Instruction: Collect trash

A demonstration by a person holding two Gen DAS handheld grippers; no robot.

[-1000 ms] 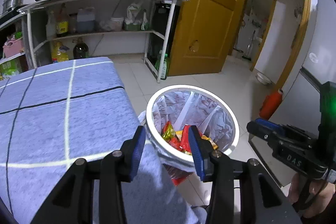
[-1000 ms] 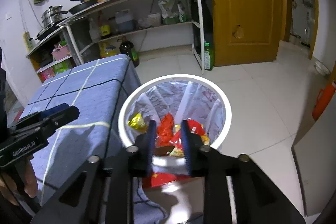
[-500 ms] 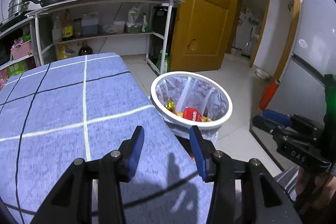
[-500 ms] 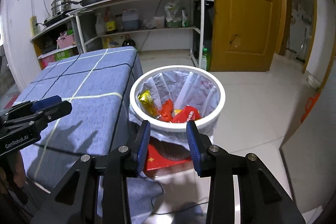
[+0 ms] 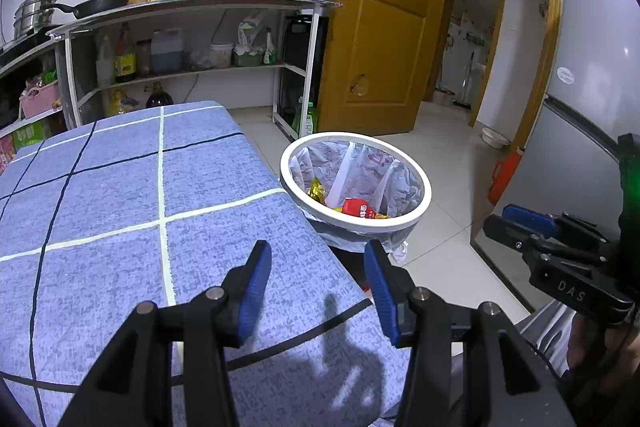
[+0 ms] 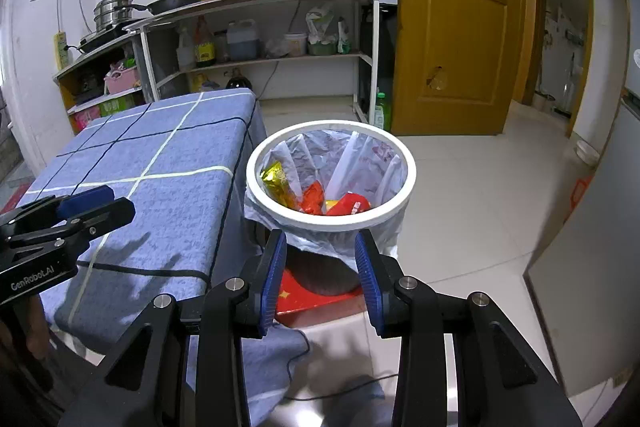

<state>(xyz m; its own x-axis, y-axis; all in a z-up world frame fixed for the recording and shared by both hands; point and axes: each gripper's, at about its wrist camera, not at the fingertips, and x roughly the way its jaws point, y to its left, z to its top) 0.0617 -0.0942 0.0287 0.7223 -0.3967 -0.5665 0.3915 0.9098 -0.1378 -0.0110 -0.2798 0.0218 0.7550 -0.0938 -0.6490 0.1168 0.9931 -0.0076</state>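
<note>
Both tongs hang empty with their blue pads spread: the left tongs (image 5: 316,271) sit over the near corner of the table (image 5: 120,207), the right tongs (image 6: 320,267) just short of the bin (image 6: 332,223), which stands ahead of them and slightly below. The trash lies inside that bin: a gold wrapper (image 6: 276,181) on the left wall side, an orange wrapper (image 6: 312,197) in the middle, a red packet (image 6: 352,205) nearer the right tongs. From the left tongs the bin (image 5: 356,223) is ahead and to the right, past the table edge. No loose litter shows on the cloth, so the collecting looks close to done; the sensible step now is to scan the tabletop and floor for leftovers before closing on anything. If another piece turns up, it is best pinched by a flat edge with the pads square to it, carried over the ring and let go only once fully above the opening, since crinkly foil slips and springs. The bin is round with a smooth white plastic rim; its liner is thin, translucent and creased, draped over the outside. The cloth is a soft, nubby blue weave with pale and dark grid lines, hanging loose over the table edge. A flat red sheet (image 6: 316,301) lies under the bin on glossy tile.
</note>
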